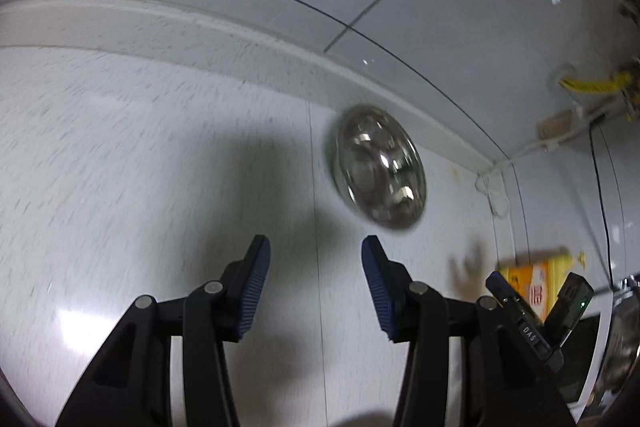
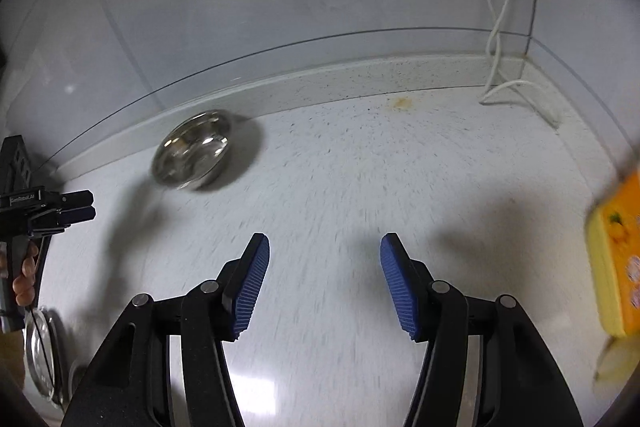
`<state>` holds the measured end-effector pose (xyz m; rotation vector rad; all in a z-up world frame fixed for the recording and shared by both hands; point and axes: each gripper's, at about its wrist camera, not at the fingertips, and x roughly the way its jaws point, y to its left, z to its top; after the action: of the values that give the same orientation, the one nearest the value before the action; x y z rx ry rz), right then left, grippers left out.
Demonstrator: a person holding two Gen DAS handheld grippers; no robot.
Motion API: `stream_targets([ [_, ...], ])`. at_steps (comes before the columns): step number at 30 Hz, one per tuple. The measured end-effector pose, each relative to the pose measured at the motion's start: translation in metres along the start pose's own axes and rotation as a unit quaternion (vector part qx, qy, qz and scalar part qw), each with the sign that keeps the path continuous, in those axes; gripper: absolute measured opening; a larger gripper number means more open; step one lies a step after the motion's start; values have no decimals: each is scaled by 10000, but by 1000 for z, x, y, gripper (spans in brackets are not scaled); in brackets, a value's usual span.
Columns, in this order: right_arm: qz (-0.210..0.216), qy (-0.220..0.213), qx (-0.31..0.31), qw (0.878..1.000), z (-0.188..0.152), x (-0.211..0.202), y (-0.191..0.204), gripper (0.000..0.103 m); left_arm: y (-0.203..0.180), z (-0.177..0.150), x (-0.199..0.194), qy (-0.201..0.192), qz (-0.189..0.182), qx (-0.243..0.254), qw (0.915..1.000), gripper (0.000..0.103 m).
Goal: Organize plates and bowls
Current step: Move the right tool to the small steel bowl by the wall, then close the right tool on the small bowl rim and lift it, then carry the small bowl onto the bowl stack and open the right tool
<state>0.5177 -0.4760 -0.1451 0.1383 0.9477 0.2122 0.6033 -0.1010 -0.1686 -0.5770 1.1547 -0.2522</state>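
Bowl (image 1: 380, 167): steel, empty, on your worktop (image 2: 360, 187) close to the back upstand.
Left gripper (image 1: 316, 287): jaws released, nothing between them, short of the bowl.
Right gripper (image 2: 325, 283): jaws released, over bare worktop, bowl off to its left.

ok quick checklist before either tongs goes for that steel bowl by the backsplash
1. Left tongs open with nothing between them: ok.
2. Right tongs open with nothing between them: ok.
3. Steel bowl upright on the counter, mouth up: ok.
4. Bowl clear of other items: ok, though it sits close to the backsplash.
5. Bowl contents: cannot tell, the pictures are blurred.
6. White cable and yellow box away from the bowl: ok.
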Motion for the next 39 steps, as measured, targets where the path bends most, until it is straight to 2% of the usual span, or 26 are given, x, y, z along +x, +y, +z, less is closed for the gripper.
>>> stream_targets([
  [4, 347, 54, 134, 9993, 23, 43, -1, 53, 0, 26, 31, -41, -32, -18, 10000, 46],
  [7, 787, 94, 112, 9968, 38, 72, 12, 53, -3, 40, 48, -48, -132, 13, 9999, 46],
  [11, 1326, 107, 125, 9910, 49, 99, 31, 53, -6, 51, 69, -8, -18, 34, 10000, 46],
  [16, 1612, 169, 11, 9868, 58, 120, 54, 53, -11, 57, 91, 56, -84, 104, 9999, 46],
  [20, 1641, 340, -98, 9858, 59, 134, 65, 52, -21, 58, 101, 85, -158, 227, 9996, 45],
  [22, 1611, 397, -141, 9860, 58, 140, 68, 46, -27, 57, 107, 139, -249, 313, 9991, 44],
  [24, 1672, 412, -151, 9850, 57, 143, 72, 38, -31, 53, 111, 228, -322, 376, 9985, 36],
  [26, 1661, 420, -209, 9850, 57, 144, 75, 26, -34, 48, 116, 306, -399, 370, 9981, 22],
  [29, 1615, 446, -310, 9854, 56, 140, 80, 17, -36, 40, 122, 369, -500, 329, 9975, 15],
  [34, 1560, 476, -347, 9860, 51, 129, 80, 15, -41, 26, 121, 514, -688, 189, 9961, 12],
  [39, 1494, 497, -413, 9867, 39, 105, 80, 15, -54, 3, 101, 635, -812, 216, 9944, 12],
])
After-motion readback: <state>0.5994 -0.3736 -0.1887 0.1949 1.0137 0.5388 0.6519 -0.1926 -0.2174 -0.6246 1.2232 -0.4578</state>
